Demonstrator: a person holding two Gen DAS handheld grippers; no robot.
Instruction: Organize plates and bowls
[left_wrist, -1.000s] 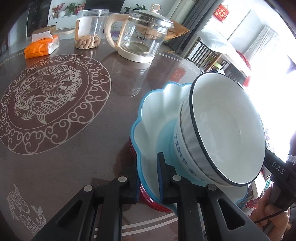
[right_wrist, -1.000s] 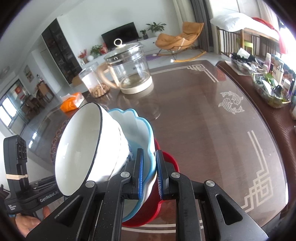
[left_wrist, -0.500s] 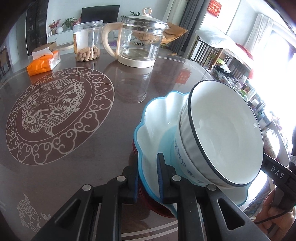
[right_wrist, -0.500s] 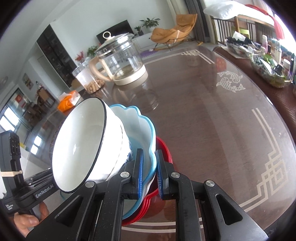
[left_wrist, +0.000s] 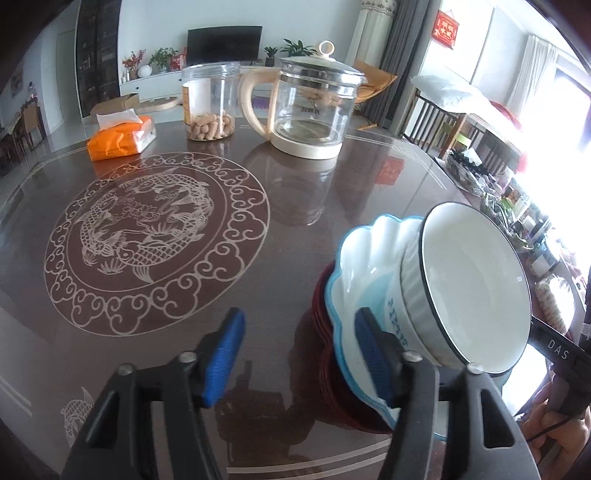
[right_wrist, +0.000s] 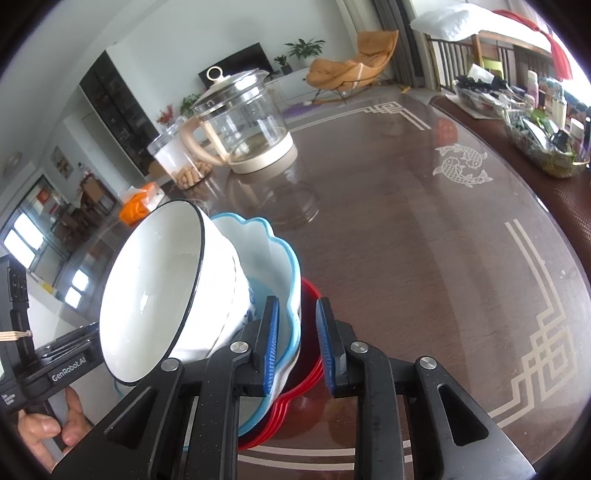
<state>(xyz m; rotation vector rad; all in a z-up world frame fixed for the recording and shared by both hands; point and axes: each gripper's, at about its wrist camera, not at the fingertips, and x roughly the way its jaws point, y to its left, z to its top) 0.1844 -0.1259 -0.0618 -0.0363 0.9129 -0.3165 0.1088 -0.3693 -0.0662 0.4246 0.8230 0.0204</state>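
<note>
The left gripper (left_wrist: 299, 354) stood wide open, its blue pads well apart; the right-hand pad lay against the inside of the scalloped blue-rimmed bowl (left_wrist: 364, 266), the other over bare table (left_wrist: 280, 206). To its left the brown glossy tabletop ran open across the dragon medallion (left_wrist: 157, 240) as far as the orange tissue pack (left_wrist: 120, 138), the clear jar (left_wrist: 210, 101) of snacks and the glass kettle (left_wrist: 312, 107) along the far edge.

The stack sat near the table's near edge: red plates (right_wrist: 310, 354) at the bottom, the scalloped bowl on them, and a white bowl (right_wrist: 155, 288) with a dark rim tilted inside it, mouth turned sideways.

The right gripper (right_wrist: 297, 347) was narrowly open, its pads straddling the stack's rim — the left pad looked to lie against the blue-rimmed bowl, the right one stood apart beside the red edge.

Only the right wrist view showed the broad free stretch of table to the right, with a twin-fish emblem (right_wrist: 460, 166) and a pale key-pattern border (right_wrist: 543, 325), and a cluttered side shelf (right_wrist: 546, 122) beyond — plus the person's hand (right_wrist: 48, 428) on the left gripper's handle. Only the left wrist view showed the medallion. Behind lay a bright living room with a television (left_wrist: 223, 42), plants and an orange chair (right_wrist: 347, 70).
</note>
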